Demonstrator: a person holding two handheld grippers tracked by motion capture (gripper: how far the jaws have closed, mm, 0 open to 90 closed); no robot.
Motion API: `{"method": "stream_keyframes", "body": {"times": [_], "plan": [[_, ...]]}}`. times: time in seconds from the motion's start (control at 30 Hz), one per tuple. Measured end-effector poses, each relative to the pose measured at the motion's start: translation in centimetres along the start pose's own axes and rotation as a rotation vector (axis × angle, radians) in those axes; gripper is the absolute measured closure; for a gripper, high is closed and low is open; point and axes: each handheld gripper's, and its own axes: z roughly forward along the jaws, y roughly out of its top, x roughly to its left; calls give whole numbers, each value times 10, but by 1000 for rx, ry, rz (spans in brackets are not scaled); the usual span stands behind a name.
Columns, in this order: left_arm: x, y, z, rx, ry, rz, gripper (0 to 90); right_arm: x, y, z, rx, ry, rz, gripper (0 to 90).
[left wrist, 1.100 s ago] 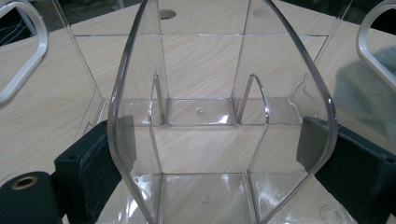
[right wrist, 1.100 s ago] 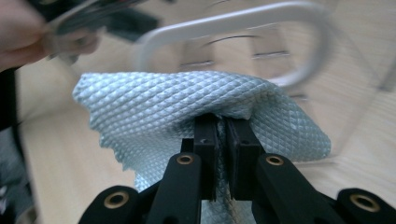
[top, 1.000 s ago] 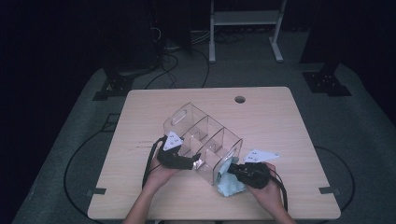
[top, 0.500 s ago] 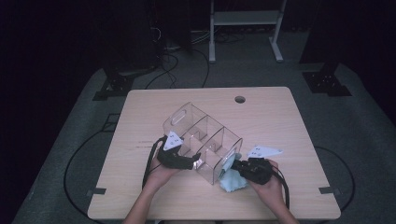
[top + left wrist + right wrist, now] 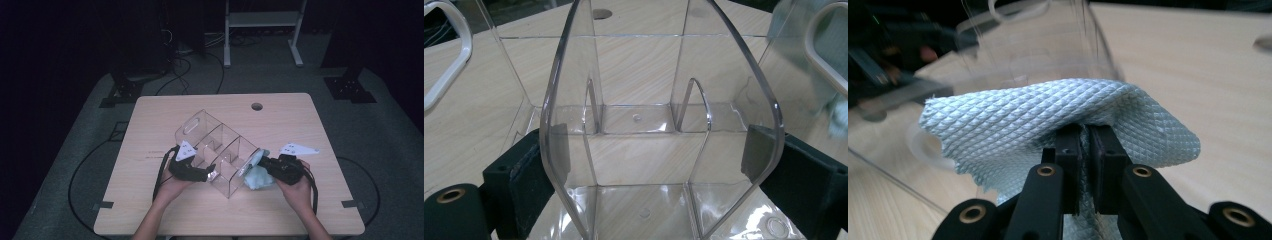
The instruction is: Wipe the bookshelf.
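A clear plastic organizer [image 5: 220,142] with several compartments and a handle cut-out at each end lies slantwise on the wooden table [image 5: 165,115]. My left gripper [image 5: 207,172] grips its near left side. In the left gripper view both pads [image 5: 756,150] press on the curved clear wall [image 5: 639,75], with my left gripper [image 5: 656,150] spread wide around it. My right gripper [image 5: 264,162] is at the organizer's right end, shut on a light blue woven cloth [image 5: 257,177]. The right gripper view has the cloth [image 5: 1048,120] bunched over my right gripper [image 5: 1087,145] and lying against the clear wall.
A cable hole [image 5: 257,106] sits near the table's far edge. Bare wood stretches to the left, far side and right of the organizer. Cables trail from both grippers toward the near edge. A white metal frame [image 5: 260,20] stands on the floor beyond the table.
My right gripper has shifted right and a little up with the blue cloth, dragging it along the organizer's right end. The left gripper and the organizer have stayed put.
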Motion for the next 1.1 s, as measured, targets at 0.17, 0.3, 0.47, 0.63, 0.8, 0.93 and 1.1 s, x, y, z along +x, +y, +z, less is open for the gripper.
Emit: {"method": "stream_keyframes", "body": {"times": [0.17,0.3,0.47,0.63,0.8,0.93,1.1], "plan": [[-1,1,1,-1,4,1,85,-6,2,-1,-7,9,12,833],[-1,0,1,-4,2,-1,85,-15,-10,8,27,4,48,833],[0,-1,0,-3,0,0,84,-8,-6,4,-11,18,37,833],[0,0,1,-3,1,-1,83,11,-3,-3,-35,27,-18,834],[-1,-1,0,-6,2,-2,83,35,-5,-5,-28,78,-70,833],[-1,-1,1,-6,3,-2,83,41,-7,-4,-20,113,-78,834],[-2,0,1,-5,5,-4,83,26,-8,-4,-25,75,-42,834]]}}
